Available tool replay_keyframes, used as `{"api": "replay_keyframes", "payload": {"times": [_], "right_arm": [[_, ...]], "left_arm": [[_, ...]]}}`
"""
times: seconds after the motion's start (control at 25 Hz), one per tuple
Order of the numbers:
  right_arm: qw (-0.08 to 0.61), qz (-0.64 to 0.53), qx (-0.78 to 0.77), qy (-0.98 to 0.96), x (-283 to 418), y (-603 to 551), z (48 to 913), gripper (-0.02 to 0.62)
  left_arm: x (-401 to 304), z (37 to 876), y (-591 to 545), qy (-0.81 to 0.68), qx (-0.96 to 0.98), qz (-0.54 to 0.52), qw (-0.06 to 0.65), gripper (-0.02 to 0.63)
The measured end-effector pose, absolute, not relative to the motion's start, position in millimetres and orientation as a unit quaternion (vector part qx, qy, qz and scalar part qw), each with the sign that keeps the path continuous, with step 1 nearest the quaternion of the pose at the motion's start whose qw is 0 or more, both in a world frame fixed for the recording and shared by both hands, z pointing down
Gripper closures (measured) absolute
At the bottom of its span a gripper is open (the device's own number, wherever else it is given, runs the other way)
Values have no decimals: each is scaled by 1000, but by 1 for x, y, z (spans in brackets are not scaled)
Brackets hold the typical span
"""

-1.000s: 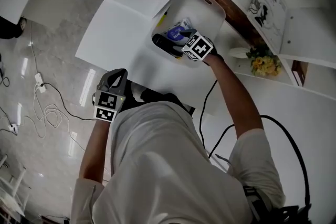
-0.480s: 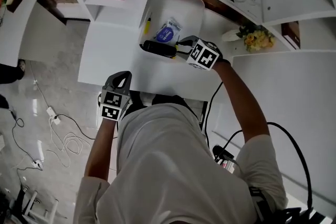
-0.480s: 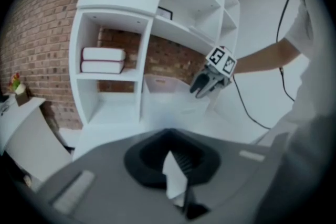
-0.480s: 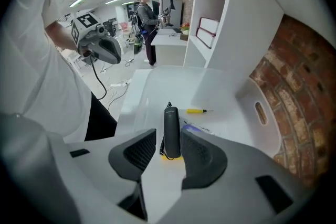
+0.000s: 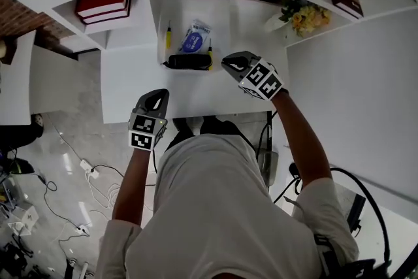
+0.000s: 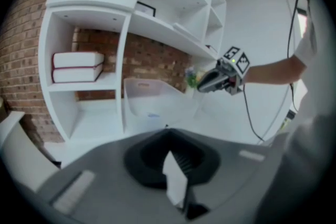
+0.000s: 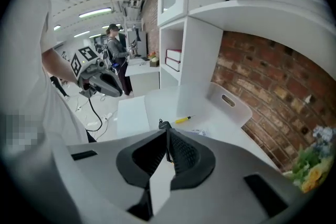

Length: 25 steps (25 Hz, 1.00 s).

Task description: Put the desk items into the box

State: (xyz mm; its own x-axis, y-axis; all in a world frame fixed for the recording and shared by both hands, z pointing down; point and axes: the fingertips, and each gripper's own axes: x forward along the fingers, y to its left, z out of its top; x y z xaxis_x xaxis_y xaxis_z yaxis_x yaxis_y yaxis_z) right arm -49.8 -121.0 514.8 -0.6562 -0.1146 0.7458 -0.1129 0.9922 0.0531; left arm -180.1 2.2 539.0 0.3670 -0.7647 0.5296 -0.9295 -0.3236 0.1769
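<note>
The white box (image 5: pixel 225 16) stands on the white desk (image 5: pixel 124 85) against the shelf. Inside lie a black case (image 5: pixel 189 61), a blue and white packet (image 5: pixel 194 38) and a yellow pen (image 5: pixel 167 36). My right gripper (image 5: pixel 230 64) hovers just right of the box's near corner, outside it. Its jaws are closing and meet with nothing between them. In the right gripper view the jaw tips (image 7: pixel 166 126) point at the box (image 7: pixel 231 102) and pen (image 7: pixel 182 119). My left gripper (image 5: pixel 157 96) is shut and empty over the desk's near edge, facing the box (image 6: pixel 152 99).
Red books (image 5: pixel 104 4) lie in the shelf compartment left of the box. Yellow flowers (image 5: pixel 304 15) stand at the right of the box. Cables (image 5: pixel 91 173) trail on the floor at the left. A person (image 7: pixel 113 42) stands far off in the room.
My right gripper has pulled back out of the box toward me and its jaws have come together. The black case stays in the box. The left gripper has hardly moved.
</note>
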Motion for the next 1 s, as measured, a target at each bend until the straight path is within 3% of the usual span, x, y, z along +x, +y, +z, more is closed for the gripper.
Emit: {"api": "replay_keyframes", "payload": {"times": [0.6,1.0], "right_arm": [[208,126,172,-955,24,-92,455,589],[192,132,168,-958,78,-74,446,589]], "left_arm": [[-124,493,-9,-575,781,130,206,603],[-80,477,10,-611,756,117,202,603]]}}
